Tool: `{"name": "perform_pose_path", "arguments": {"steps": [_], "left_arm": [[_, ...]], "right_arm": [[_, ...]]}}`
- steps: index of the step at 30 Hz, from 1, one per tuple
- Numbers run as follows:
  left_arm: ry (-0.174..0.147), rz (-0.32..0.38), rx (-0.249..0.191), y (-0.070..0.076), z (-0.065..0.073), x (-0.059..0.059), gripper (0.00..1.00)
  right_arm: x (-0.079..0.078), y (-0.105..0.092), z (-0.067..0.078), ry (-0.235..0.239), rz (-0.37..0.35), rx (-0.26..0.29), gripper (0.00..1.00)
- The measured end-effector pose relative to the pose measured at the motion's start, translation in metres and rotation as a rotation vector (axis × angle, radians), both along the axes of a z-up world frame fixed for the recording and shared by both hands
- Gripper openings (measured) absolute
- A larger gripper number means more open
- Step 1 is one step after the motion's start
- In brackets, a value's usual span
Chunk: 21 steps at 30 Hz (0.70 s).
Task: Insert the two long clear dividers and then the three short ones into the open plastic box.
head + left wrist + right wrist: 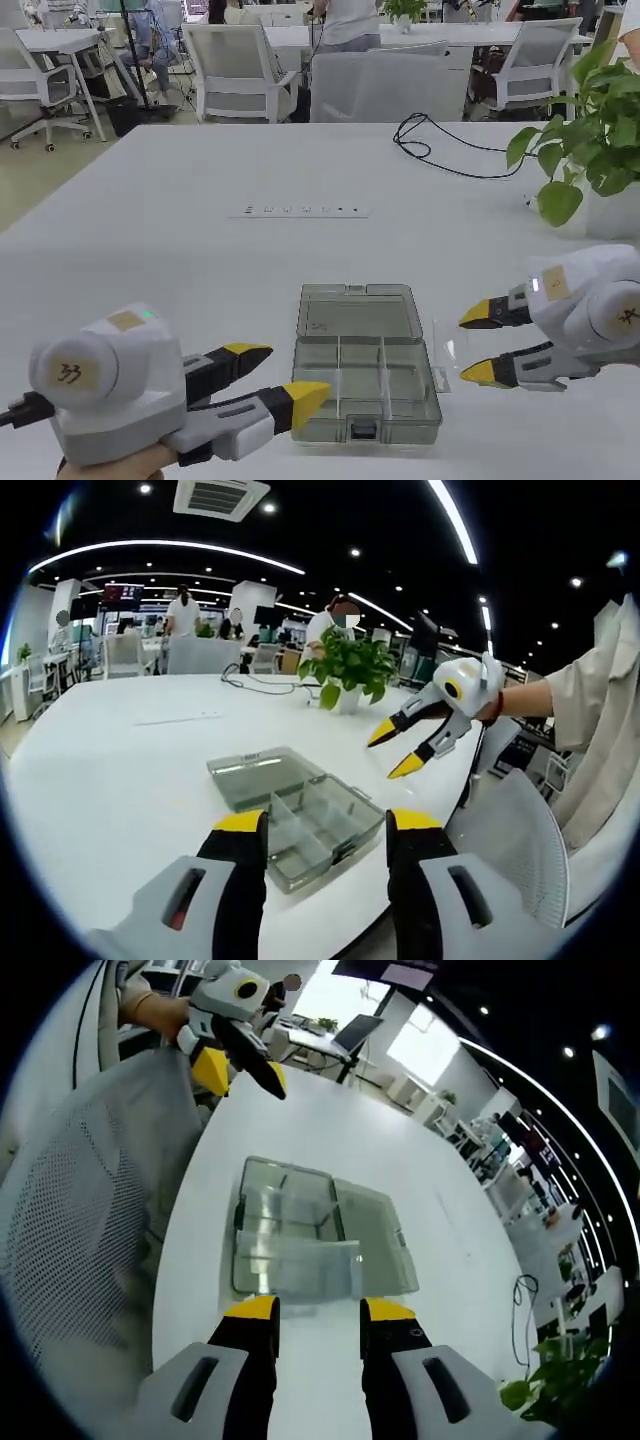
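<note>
Just ahead of the right gripper's [318,1308] spread fingertips [252,1308]: a clear divider [300,1265].
Its long axis lies crosswise to them; the left gripper [285,372], equally spread, is farther.

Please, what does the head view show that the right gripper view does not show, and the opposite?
Head view, not the other: the label 33 on the body behind the left claw. Right gripper view, not the head view: a grey mesh chair back beside the table. Both: the open plastic box on the white table, the left claw, open, and the right claw, open.
</note>
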<state>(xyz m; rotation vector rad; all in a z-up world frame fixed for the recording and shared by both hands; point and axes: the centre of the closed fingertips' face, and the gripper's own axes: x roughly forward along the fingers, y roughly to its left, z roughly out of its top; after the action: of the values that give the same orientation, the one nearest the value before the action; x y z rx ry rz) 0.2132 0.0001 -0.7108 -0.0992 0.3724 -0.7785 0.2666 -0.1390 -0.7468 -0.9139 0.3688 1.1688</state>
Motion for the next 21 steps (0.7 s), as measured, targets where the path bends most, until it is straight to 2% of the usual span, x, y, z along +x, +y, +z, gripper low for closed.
{"name": "perform_pose_path", "arguments": {"steps": [7,13,21], "left_arm": [[0.026,-0.02,-0.054,-0.011,0.004,0.0,0.36],[0.05,-0.04,-0.107,-0.021,0.007,-0.001,0.28],[0.09,-0.044,-0.173,-0.03,0.008,-0.001,0.22]], "right_arm": [[-0.008,0.035,0.017,-0.042,0.068,0.04,0.32],[-0.02,0.06,0.025,-0.055,0.127,0.067,0.32],[-0.029,0.083,0.032,-0.07,0.167,0.099,0.32]]}}
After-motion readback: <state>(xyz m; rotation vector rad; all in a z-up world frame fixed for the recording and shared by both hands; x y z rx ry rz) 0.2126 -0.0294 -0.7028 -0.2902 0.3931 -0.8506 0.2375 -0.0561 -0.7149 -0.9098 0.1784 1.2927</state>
